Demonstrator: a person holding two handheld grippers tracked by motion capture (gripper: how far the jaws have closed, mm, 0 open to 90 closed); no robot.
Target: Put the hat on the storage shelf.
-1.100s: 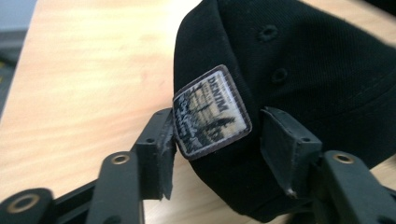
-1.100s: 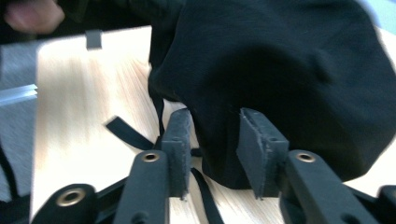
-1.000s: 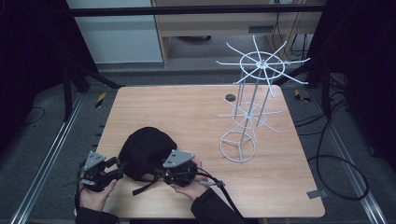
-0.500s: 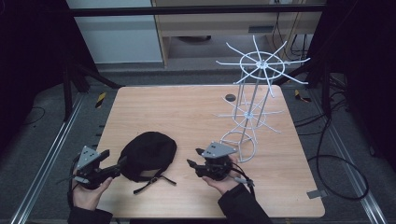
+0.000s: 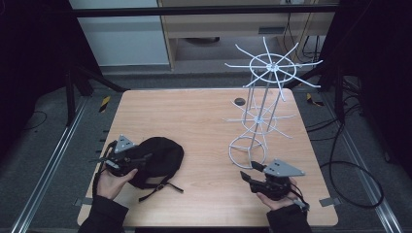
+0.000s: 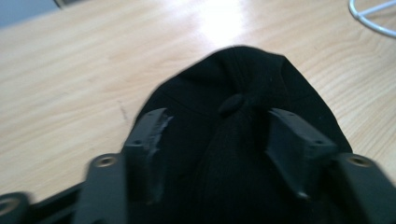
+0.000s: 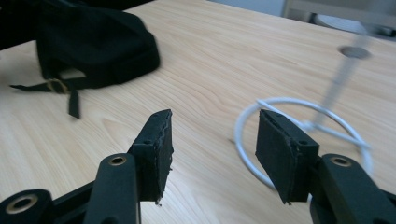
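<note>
A black cap (image 5: 158, 160) lies on the near left part of the wooden table (image 5: 194, 116), its thin strap (image 5: 160, 187) trailing toward the near edge. The left gripper (image 5: 138, 158) sits right against the cap's left side, held by the person's left hand (image 5: 114, 179). Seen from the left gripper view, its two jaws stand apart with the cap (image 6: 243, 121) between them and under them; the cloth rises in a ridge through the gap, and I cannot tell whether either pad presses on it.

Over on the near right, the right hand (image 5: 272, 199) holds the right gripper (image 5: 248, 174) low above the table, pointing left and a little away. In the right gripper view its jaws are spread wide with bare wood between them, nothing gripped. The right gripper (image 7: 212, 149) sits just near of the round base ring (image 7: 303, 140) of a white wire rack (image 5: 265, 97).

That rack stands upright on the right half of the table, a tall stem with a spoked wheel at the top, a smaller ring of spokes halfway down, and the ring base on the wood. A small dark round hole (image 5: 239, 101) shows in the tabletop toward the far edge, left of the rack. The cap and the rack are well apart.
</note>
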